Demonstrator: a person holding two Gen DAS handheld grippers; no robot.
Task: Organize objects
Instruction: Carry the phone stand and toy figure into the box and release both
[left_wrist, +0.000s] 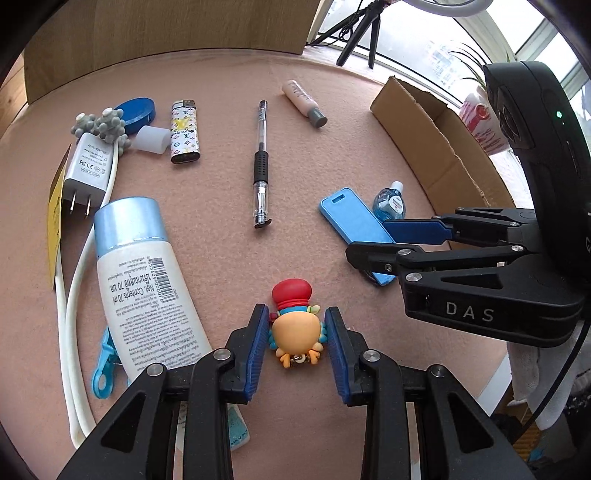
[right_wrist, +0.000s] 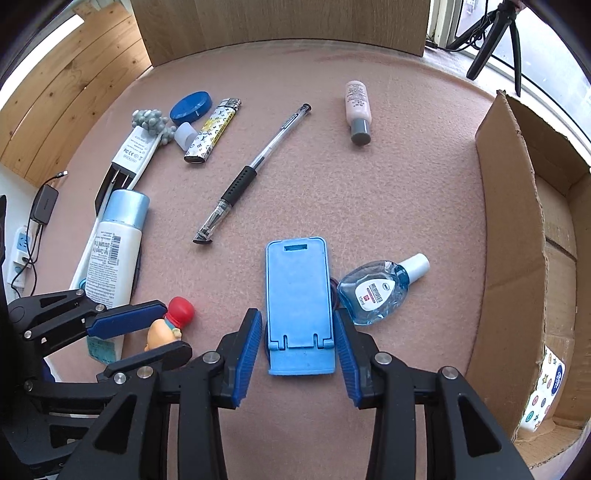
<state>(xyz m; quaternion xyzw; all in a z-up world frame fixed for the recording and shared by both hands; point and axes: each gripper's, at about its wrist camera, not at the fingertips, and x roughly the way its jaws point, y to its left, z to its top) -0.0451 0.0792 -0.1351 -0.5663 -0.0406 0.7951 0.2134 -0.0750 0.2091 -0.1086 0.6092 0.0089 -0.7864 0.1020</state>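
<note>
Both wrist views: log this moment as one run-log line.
left gripper: straddles toy figure, grip unclear | right gripper: straddles blue phone stand, grip unclear | cardboard box: open

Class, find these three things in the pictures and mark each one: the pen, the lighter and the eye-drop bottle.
pen (left_wrist: 260, 164), left wrist view, on its black rubber grip.
lighter (left_wrist: 184, 134), left wrist view, on the middle of its patterned body.
eye-drop bottle (right_wrist: 373, 293), right wrist view, on its label.
</note>
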